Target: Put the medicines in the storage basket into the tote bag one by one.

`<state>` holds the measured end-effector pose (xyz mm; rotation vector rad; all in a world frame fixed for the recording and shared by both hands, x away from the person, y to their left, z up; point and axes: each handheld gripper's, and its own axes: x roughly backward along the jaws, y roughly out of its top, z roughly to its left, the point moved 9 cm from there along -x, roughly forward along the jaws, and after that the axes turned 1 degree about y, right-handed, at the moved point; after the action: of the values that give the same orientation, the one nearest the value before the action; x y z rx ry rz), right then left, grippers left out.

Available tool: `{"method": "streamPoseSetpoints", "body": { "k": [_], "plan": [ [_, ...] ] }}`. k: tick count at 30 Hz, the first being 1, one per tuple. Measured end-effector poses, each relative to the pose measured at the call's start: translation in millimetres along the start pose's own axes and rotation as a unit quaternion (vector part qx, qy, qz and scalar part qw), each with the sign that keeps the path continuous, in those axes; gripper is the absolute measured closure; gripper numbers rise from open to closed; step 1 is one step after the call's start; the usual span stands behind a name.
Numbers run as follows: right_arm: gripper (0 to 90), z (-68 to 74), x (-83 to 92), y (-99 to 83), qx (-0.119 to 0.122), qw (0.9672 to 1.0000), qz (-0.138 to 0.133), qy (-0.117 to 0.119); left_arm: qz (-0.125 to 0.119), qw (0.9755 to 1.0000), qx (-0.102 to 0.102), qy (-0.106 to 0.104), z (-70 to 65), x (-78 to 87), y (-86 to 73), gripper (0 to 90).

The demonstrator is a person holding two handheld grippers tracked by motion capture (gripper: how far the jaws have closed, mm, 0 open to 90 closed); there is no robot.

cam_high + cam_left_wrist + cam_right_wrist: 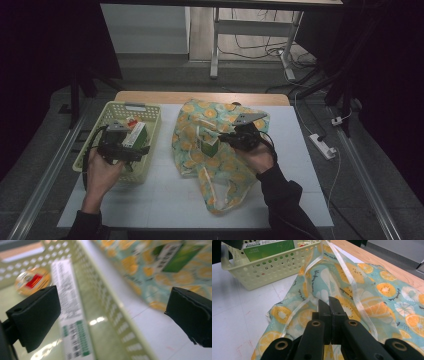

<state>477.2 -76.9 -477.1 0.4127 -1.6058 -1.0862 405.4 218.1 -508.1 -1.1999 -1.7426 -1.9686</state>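
Observation:
A pale yellow basket point(150, 112) point(262, 272) stands at the table's left. In it lie a green and white carton point(136, 134) point(72, 315) point(269, 247) and a small round item with a red label point(32, 281). My left gripper point(122, 145) point(112, 307) hovers open over the basket, its jaws wide apart on either side of the basket's right wall, gripping nothing. A teal bag with an orange-slice print point(220, 170) point(387, 290) lies mid-table. A second green carton point(210, 142) point(180, 255) shows inside its mouth. My right gripper point(227, 137) point(329, 302) is shut on the bag's fabric near the mouth.
The white table top point(150, 200) has a wooden far edge point(200, 96). The bag's white straps point(359, 302) run past the right jaws towards the basket. A power strip point(324, 145) with cables lies on the floor to the right, and desk legs point(215, 50) stand behind the table.

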Motion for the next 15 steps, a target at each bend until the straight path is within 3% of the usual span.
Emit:
{"method": "streamPoseSetpoints", "body": {
  "k": [3, 8, 15],
  "plan": [
    [89.3, -0.1, 0.0, -0.1, 0.0, 1.0, 0.0, 0.0, 0.02, 0.9996, 0.011, 0.015, 12.7, -3.8, -9.3, 0.0],
    [89.3, -0.6, -0.1, -0.6, 0.0, 1.0, 0.001, 0.0, 0.045, 0.9984, 0.031, 0.014, 23.0, -10.2, -21.5, 0.0],
    [89.3, -0.8, 0.2, -0.5, 0.0, 1.0, 0.001, -0.001, 0.084, 0.9955, 0.034, 0.028, 27.1, -18.7, -33.8, 3.7]
  ]
}}
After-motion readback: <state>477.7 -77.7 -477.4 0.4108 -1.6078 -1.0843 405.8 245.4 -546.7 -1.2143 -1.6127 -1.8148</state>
